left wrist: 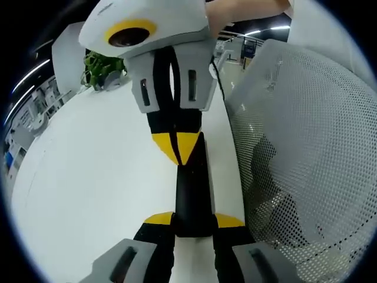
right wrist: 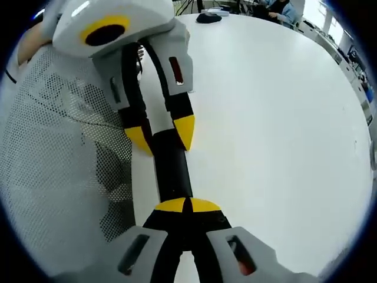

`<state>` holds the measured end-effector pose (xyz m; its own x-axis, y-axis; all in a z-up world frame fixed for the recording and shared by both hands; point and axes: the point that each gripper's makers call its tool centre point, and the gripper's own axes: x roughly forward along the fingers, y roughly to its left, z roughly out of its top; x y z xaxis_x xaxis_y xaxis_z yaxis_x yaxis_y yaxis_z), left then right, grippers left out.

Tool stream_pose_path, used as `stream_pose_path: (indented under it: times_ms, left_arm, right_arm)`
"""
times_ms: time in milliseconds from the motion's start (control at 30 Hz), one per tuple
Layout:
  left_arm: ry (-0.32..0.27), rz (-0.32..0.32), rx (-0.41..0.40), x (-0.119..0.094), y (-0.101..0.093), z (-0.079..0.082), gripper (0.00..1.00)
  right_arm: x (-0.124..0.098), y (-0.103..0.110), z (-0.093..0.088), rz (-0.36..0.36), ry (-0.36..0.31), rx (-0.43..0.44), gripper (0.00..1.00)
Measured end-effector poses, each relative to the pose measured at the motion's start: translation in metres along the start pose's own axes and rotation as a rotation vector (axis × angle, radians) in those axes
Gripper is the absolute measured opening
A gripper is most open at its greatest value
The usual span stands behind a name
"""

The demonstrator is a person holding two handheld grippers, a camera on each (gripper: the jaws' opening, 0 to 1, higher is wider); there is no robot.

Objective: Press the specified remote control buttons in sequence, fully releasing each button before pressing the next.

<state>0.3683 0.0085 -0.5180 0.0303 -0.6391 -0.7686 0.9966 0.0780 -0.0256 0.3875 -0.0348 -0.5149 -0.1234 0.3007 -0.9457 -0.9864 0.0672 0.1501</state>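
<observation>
A slim black remote control (left wrist: pixel 191 188) lies lengthwise along the edge of a white table (left wrist: pixel 100 177). In the left gripper view my left gripper (left wrist: pixel 194 220) is shut on its near end, one yellow tip on each long side. My right gripper (left wrist: pixel 177 147) comes in from the top of that view, jaws shut, with its joined yellow tips on the remote's far end. In the right gripper view the right gripper (right wrist: pixel 188 205) has its shut tips against the remote (right wrist: pixel 172 171), and the left gripper (right wrist: pixel 162 134) clamps the other end. The buttons are hidden.
A grey mesh chair back (left wrist: pixel 294 147) stands close against the table edge beside the remote, also seen as mesh (right wrist: pixel 59 147). A green plant (left wrist: pixel 103 68) sits at the table's far side. A dark object (right wrist: pixel 209 17) lies far off, near a seated person (right wrist: pixel 283 9).
</observation>
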Motion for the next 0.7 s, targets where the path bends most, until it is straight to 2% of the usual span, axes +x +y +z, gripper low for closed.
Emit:
stream_pose_path:
  times_ms: [200,300,467,600,700]
  left_arm:
    - [-0.001,-0.002,-0.007,-0.0002,-0.0002,0.0004,0.24]
    - [0.000,-0.001,-0.006,0.0002,0.0002,0.0001,0.24]
    - [0.001,0.002,-0.004,0.0004,0.0003,-0.0002,0.24]
    - [0.002,0.002,-0.001,0.0005,0.0004,-0.0004,0.24]
    - [0.002,0.002,-0.001,0.0005,0.0006,-0.0004,0.24]
  right_arm:
    - [0.0018,0.0002,0.0002,0.010,0.062,-0.016,0.00]
    - [0.0015,-0.0008,-0.0007,0.021,0.070,-0.005,0.00]
    - [0.0007,0.0000,-0.0019,0.020,0.058,0.018,0.00]
    - [-0.0003,0.0016,-0.0018,-0.025,0.029,-0.037,0.00]
    - [-0.0014,0.0013,-0.0022,-0.045,-0.012,-0.046,0.00]
